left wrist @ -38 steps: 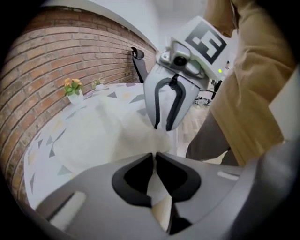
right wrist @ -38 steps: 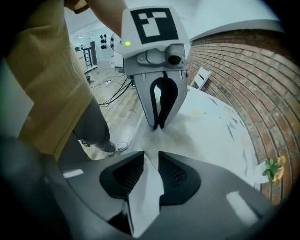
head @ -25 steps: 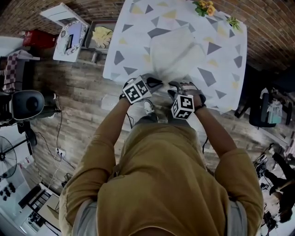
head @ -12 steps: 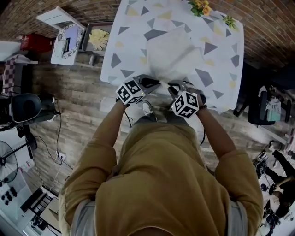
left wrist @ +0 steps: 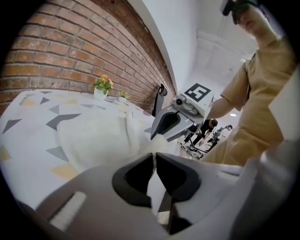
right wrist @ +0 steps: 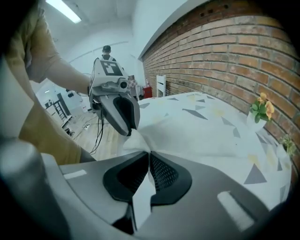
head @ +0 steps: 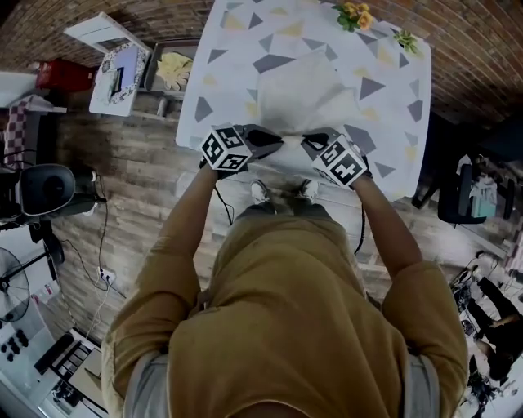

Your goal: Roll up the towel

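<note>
White fluffy towel (head: 301,91) lies spread on the middle of the desk (head: 391,135), which wears a white cloth printed with grey and yellow triangles. The towel's near edge is pulled up off the desk at the desk's near side. Left claw (head: 276,145) is clamped on the near-left corner of the towel, with cloth pinched between its closed jaws. Right claw (head: 310,140) is likewise closed on the near-right corner, with white cloth running through its jaws. Both claws sit over the desk's near edge, close together but not touching, angled in toward each other. A small pot of yellow-orange flowers (head: 362,13) stands at the desk's far edge. A small green plant (head: 411,38) is near it toward the desk's far-right corner. Both are well apart from the towel, with bare tablecloth between. Red brick wall (head: 482,57) runs along the desk's far and right sides. Left of the desk are a grey tray (head: 163,49) holding a yellow leaf-shaped thing, a patterned flat board (head: 118,69) and, further left, a red box (head: 61,72). Wooden plank floor (head: 131,163) lies around the desk. A black round fan-like device (head: 45,186) and black cables (head: 102,245) are well left of the desk. A person in a mustard shirt (head: 286,326) stands at the desk's near edge, with shoes (head: 260,192) just below it.
</note>
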Motion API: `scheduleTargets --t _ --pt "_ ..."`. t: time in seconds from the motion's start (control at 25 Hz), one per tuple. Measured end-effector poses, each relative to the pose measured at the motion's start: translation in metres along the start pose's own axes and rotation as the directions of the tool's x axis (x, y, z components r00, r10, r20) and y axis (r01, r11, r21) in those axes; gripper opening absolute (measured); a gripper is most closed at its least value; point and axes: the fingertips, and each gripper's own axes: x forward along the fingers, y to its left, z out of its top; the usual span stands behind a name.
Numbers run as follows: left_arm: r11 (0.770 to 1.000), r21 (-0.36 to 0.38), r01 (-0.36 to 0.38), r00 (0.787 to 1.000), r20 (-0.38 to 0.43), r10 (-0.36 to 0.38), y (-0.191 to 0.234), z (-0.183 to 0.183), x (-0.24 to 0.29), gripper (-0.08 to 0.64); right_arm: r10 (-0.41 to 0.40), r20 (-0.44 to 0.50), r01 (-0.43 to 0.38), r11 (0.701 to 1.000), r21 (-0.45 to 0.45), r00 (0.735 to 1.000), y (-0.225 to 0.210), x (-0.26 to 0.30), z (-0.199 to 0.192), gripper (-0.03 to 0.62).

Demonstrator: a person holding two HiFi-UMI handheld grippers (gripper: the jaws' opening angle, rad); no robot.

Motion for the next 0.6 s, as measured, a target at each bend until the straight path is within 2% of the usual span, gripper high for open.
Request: scheduleTargets --t 0.16,0.28,0.44,0.6 --pt "0.998 -0.052 0.026 1.000 -0.008 -0.026 0.013 0.009 0.003 0.084 0.032 -0.020 -0.031 0.999 0.041 0.999 -0.017 0.004 0.004 0.017" --pt "0.994 -0.102 0.035 0.999 -0.006 -0.036 0.023 0.015 0.004 0.084 0.092 -0.022 -0.088 0.984 0.153 0.996 -0.028 0.004 0.004 0.017" --pt "0.984 -0.175 0.034 0.999 -0.026 -0.039 0.036 0.013 0.008 0.084 0.174 -0.021 -0.157 0.930 0.332 0.985 -0.040 0.013 -0.002 0.018" --pt "0.976 -0.216 0.001 0.999 -0.050 -0.012 0.050 0.010 0.014 0.086 0.167 -0.031 -0.136 0.884 0.448 0.985 -0.056 0.024 -0.012 0.020"
